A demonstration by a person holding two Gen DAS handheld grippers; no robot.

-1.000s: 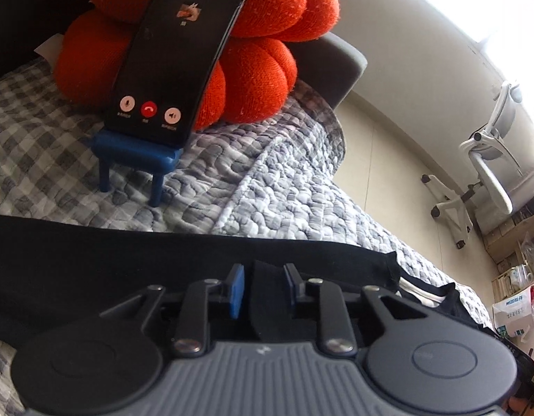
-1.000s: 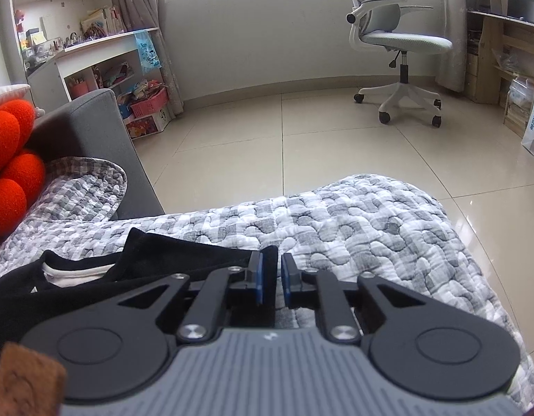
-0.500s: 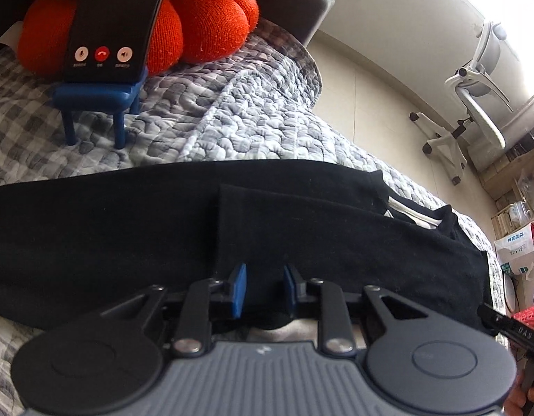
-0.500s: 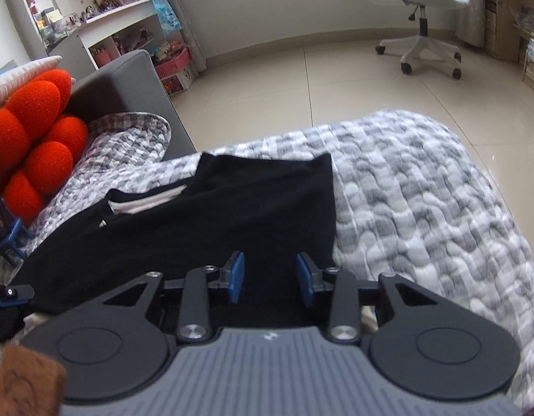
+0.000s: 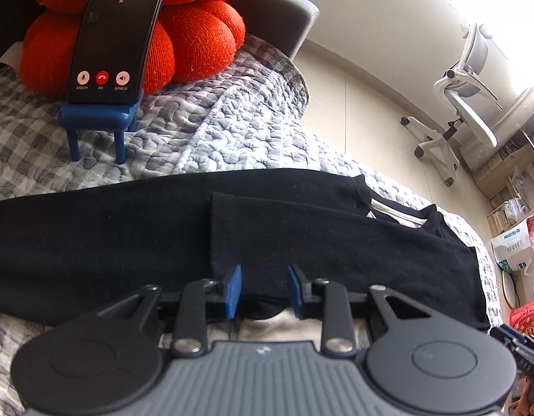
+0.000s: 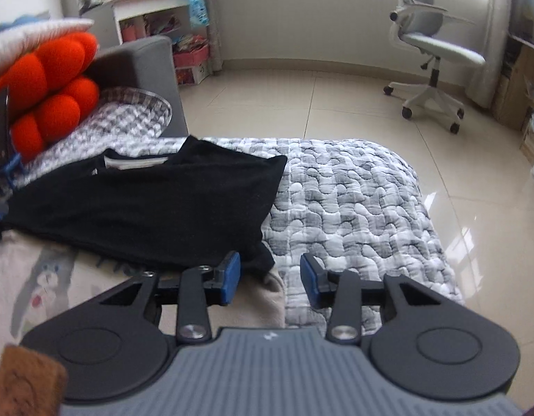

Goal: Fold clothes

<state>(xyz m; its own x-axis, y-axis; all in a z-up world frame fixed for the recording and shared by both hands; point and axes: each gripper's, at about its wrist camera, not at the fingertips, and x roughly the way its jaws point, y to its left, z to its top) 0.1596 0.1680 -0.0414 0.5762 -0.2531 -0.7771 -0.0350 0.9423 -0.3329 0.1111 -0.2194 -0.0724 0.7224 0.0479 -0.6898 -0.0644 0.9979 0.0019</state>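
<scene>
You are holding both tools low over a black shirt that is lying flat across a grey checked quilt on a sofa. The shirt is already folded in part: one panel is lying doubled over the long body, and the neckline with its white label is facing the far end of the quilt.

Your left tool is opening; its blue pads are standing apart over the shirt's near hem, with black cloth between them but no pad visibly pressing on it. Your right tool is opening too, wider, with its pads spread over the shirt's corner, where the dark edge is meeting a cream garment with a cartoon print that is lying under the shirt on the near side. Nothing is being pinched there.

Around you, an orange cushion is sitting against the grey sofa arm. A phone showing a call screen is leaning on the cushion, propped on a small blue stand that is resting on the quilt. Beyond the sofa, pale floor tiles are running to a white wall. A white office chair is standing well apart from the sofa, and cluttered shelves are lining the wall behind the arm.
</scene>
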